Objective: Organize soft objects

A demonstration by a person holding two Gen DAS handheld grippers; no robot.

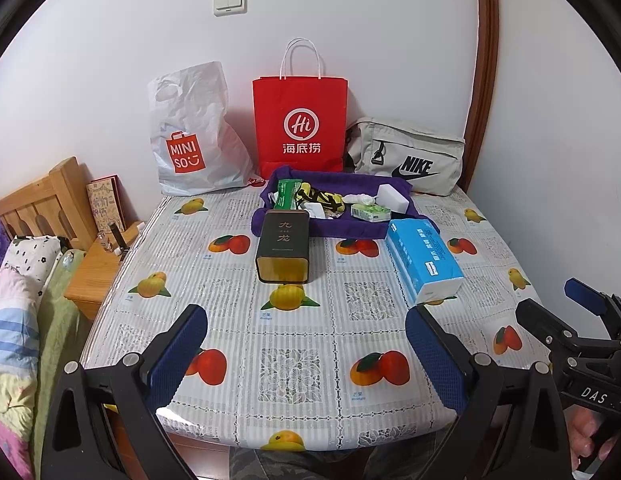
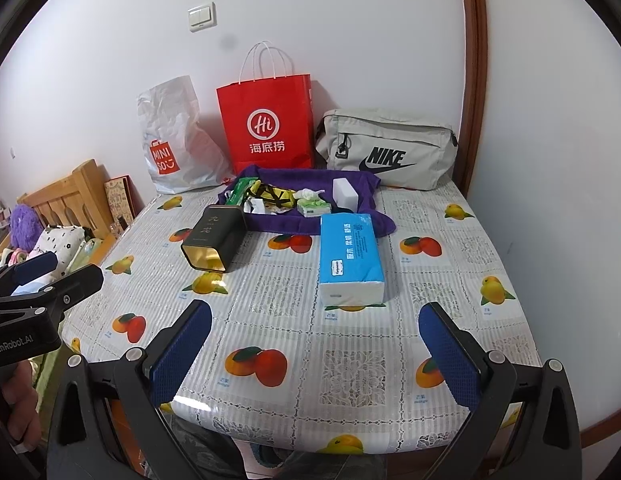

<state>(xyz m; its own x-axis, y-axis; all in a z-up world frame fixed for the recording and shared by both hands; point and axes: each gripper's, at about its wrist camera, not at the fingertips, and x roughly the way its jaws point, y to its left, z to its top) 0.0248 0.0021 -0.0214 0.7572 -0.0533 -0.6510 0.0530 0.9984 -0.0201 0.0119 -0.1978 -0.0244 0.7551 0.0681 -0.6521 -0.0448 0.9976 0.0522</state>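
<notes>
Left wrist view: left gripper (image 1: 306, 354) jaws spread wide, empty, above the fruit-print table (image 1: 294, 364); right gripper (image 1: 566, 312) at the edge, its jaw state unclear. Purple towel (image 1: 342, 226) at the far side carries packets and a white sponge (image 1: 392, 193); blue tissue pack (image 1: 424, 262) and black tin (image 1: 284, 248) lie nearer.
Right wrist view: right gripper (image 2: 314, 354) jaws wide apart; grey pouch's (image 2: 384, 148) full front shows.

Three bags (image 1: 299, 120), one tin (image 1: 283, 246), one tissue pack (image 1: 424, 264)
</notes>
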